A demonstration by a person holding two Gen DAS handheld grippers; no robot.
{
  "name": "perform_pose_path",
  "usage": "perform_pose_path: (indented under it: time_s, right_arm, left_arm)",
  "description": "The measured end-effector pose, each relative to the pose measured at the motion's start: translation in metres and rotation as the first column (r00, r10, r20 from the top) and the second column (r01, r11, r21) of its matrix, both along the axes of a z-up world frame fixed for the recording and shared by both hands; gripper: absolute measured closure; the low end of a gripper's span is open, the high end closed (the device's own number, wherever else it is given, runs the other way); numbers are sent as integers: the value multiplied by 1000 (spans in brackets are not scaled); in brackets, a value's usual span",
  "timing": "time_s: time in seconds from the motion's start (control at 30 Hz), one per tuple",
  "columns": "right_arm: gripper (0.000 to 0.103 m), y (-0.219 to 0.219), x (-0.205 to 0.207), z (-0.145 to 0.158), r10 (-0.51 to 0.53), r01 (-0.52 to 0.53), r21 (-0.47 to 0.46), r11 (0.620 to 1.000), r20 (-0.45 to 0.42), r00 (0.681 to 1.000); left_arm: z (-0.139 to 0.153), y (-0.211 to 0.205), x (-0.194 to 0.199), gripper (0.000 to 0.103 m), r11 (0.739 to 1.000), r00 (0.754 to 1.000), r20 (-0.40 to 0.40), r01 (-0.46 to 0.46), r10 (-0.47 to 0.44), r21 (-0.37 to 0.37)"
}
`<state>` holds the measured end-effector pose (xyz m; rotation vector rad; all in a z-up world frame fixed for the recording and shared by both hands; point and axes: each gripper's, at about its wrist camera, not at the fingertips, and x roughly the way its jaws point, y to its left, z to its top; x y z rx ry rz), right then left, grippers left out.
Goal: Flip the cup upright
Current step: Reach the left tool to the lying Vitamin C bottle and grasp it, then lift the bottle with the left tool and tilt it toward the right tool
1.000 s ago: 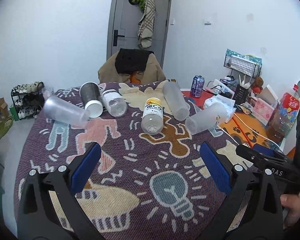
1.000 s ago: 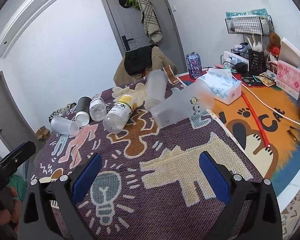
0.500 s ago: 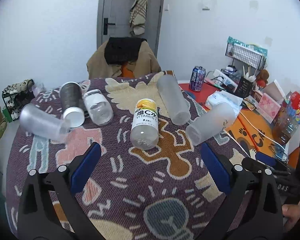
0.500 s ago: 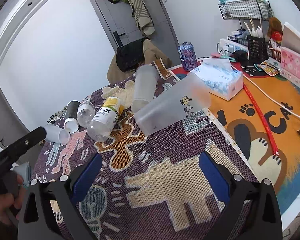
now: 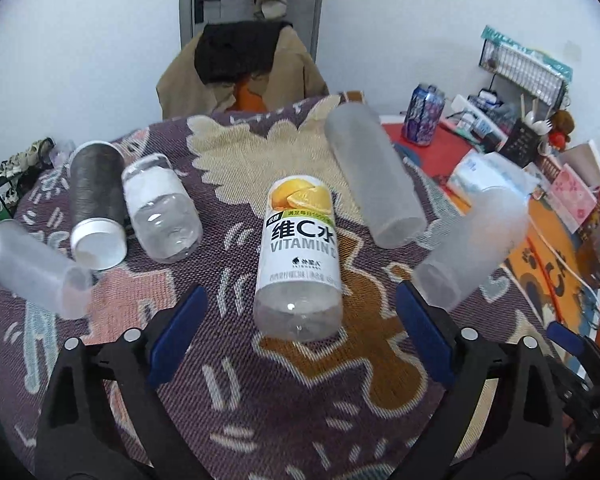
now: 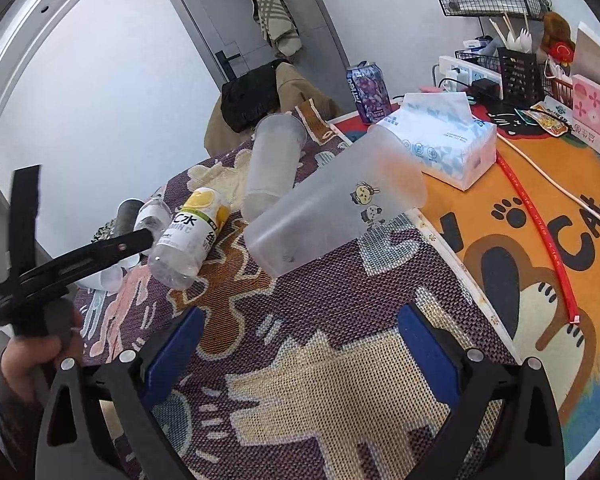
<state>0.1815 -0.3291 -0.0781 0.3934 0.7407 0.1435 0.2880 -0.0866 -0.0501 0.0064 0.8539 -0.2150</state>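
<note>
- The frosted cup with the cartoon print (image 6: 336,216) lies on its side on the woven cloth (image 6: 340,320) that covers the surface, near the cloth's right edge. Its closed base points toward the right tool and its open mouth toward the tissue pack (image 6: 444,144).
- The right tool (image 6: 298,354) hovers short of that base with its blue pads spread wide and nothing between them.
- The left tool (image 5: 300,334) is just as wide and just as empty, and it lines up on the vitamin C bottle (image 5: 300,256) rather than on a cup. From there the printed cup (image 5: 472,244) shows off to its right.
- The cup looks like thin translucent plastic and seems empty, so I would expect it to be very light, a bit springy in the wall and smooth enough to slip.
- On its side it should roll at a nudge, though the rough weave may slow it somewhat.
- I would take it across the body nearer the base, where the wall is narrower and stiffer. The wide rim looks likely to flex and squirt out under a hard squeeze.
- A second frosted cup (image 6: 274,164) lies touching or nearly touching its far side, so a rolling cup could knock it.
- More tumblers and a clear bottle (image 5: 162,216) lie further left, well apart from the printed cup.
</note>
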Motion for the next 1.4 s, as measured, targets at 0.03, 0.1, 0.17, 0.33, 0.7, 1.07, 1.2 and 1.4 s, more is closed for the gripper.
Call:
perform_pose_path:
  time_s: [0.03, 0.1, 0.17, 0.33, 0.7, 1.07, 1.2, 1.4]
  right_arm:
    - [8, 0, 1, -1, 0, 0, -2, 1000, -2, 1000]
    - [8, 1, 4, -2, -1, 1, -7, 1000, -7, 1000]
    - [8, 0, 5, -2, -2, 2, -8, 1000, -7, 1000]
    - [8, -2, 7, -5, -12, 12, -3, 1000, -13, 1000]
    - [8, -7, -8, 1, -28, 28, -3, 1000, -4, 1000]
    - [8, -4, -38, 14, -39, 38, 22, 999, 22, 999]
    - [8, 5, -50, 20, -21, 21, 15, 1000, 40, 999]
    - [8, 15, -64, 19, 5, -7, 27, 1000, 40, 999]
  left_arm:
    - [-5, -1, 6, 11, 1000, 1000, -15, 0, 0, 1]
    - [-13, -2, 16, 11, 1000, 999, -41, -2, 3, 12]
    - [-23, -5, 25, 11, 1000, 998, -64, -2, 3, 17]
    - [-45, -15, 43, 12, 998, 993, -116, 14, -7, 56]
    - [-28, -14, 22, 41, 999, 995, -93, 32, -31, 7]
    - [13, -1, -48, 41, 999, 999, -3, 40, -40, -28]
    - [25, 3, -78, 41, 998, 999, 33, 42, -40, -48]
    - [35, 17, -119, 41, 994, 998, 60, 25, -19, -107]
